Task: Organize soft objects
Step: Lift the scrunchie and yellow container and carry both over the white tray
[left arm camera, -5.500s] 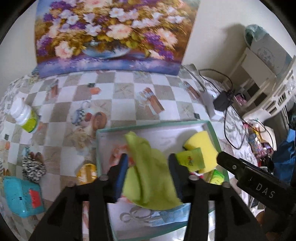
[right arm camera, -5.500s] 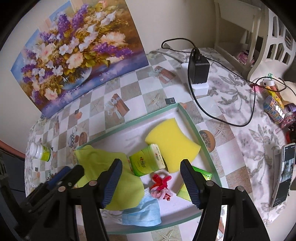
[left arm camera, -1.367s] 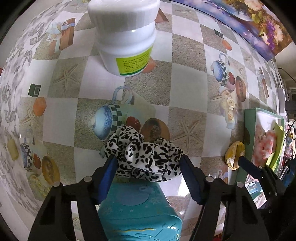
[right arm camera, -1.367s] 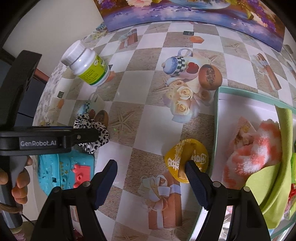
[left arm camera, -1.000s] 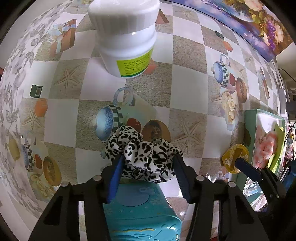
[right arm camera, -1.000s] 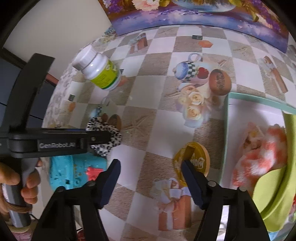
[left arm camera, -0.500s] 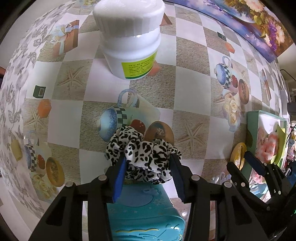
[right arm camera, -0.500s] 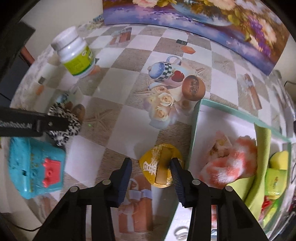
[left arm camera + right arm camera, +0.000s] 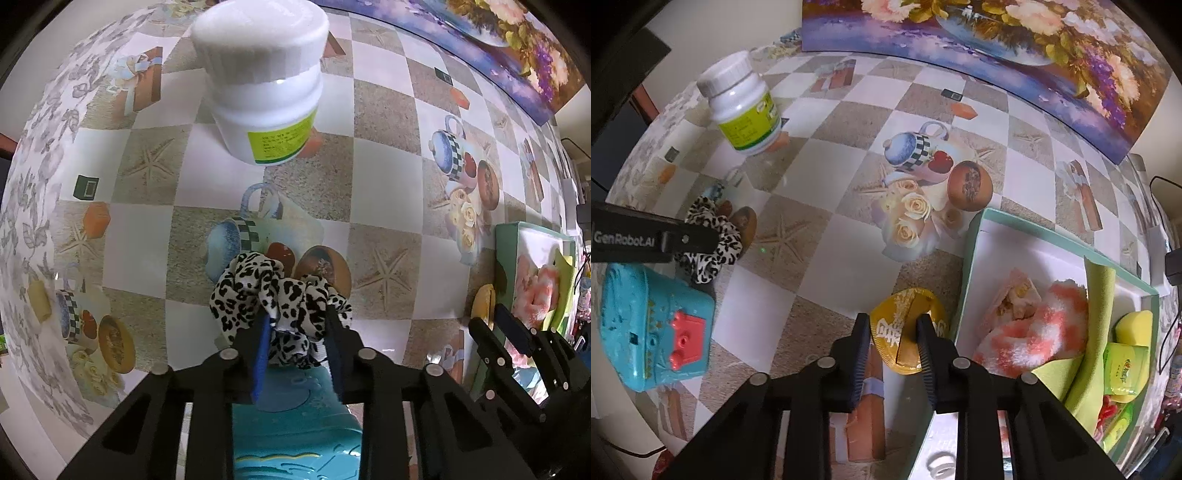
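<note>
left gripper (image 9: 297,325): its jaws were closing, already narrow, with the leopard scrunchie (image 9: 275,295) bunched between them on the desk (image 9: 388,199).
right gripper (image 9: 894,332): its jaws were shut as far as they go on the yellow pouch (image 9: 905,332), which lay just left of the tray (image 9: 971,258).
risk, scrunchie: only some folds sat between the jaws, so I think the slippery cloth could slide out on lifting.
risk, blue toy (image 9: 295,424): it lay right below the left jaws and touched the scrunchie; it might be dragged.
risk, pouch: the flat, glossy pouch could slip from a grip at its edge.
risk, tray wall: close at the right of the right jaws, so a low carry might hit it.
</note>
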Available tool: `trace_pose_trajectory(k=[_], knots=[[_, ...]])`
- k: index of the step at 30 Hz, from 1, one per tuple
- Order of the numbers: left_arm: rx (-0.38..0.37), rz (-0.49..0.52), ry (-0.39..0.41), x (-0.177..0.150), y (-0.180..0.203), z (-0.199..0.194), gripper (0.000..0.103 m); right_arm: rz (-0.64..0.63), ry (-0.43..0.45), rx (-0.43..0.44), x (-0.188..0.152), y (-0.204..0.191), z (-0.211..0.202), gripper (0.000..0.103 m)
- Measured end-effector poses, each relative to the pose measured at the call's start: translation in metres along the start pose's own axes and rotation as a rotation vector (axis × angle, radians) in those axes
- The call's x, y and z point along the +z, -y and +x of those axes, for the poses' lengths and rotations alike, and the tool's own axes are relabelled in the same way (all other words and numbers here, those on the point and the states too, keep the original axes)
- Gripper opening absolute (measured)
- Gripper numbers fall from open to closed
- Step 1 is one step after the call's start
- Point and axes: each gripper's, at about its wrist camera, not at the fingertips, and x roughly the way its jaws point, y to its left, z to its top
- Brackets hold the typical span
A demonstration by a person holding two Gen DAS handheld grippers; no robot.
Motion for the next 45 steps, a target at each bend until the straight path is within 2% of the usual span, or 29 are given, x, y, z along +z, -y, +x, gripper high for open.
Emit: trace_pose_trajectory(k=[2, 16, 29, 36, 45], knots=[[-0.001, -0.008, 0.007, -0.001, -0.002, -0.002, 0.022, 0.012, 0.001, 0.013, 0.001, 0.002, 0.0, 0.026], [-0.006, -0.037, 0.104, -0.01, -0.004, -0.041, 0.019, 0.083, 0.056, 0.095, 0.003, 0.022, -0.023, 0.025], [-0.047, -0.008, 0.349, -0.036, 0.014, -0.13, 0.019, 0.12, 0.222, 0.092, 0.002, 0.039, -0.098, 0.025], [-0.085, -0.005, 0.469, -0.058, 0.042, -0.16, 0.019, 0.137, 0.303, 0.085, -0.005, 0.049, -0.134, 0.025], [-0.099, 0.07, 0.548, -0.084, 0.097, -0.176, 0.019, 0.194, 0.336, 0.08, -0.019, 0.078, -0.154, 0.025]])
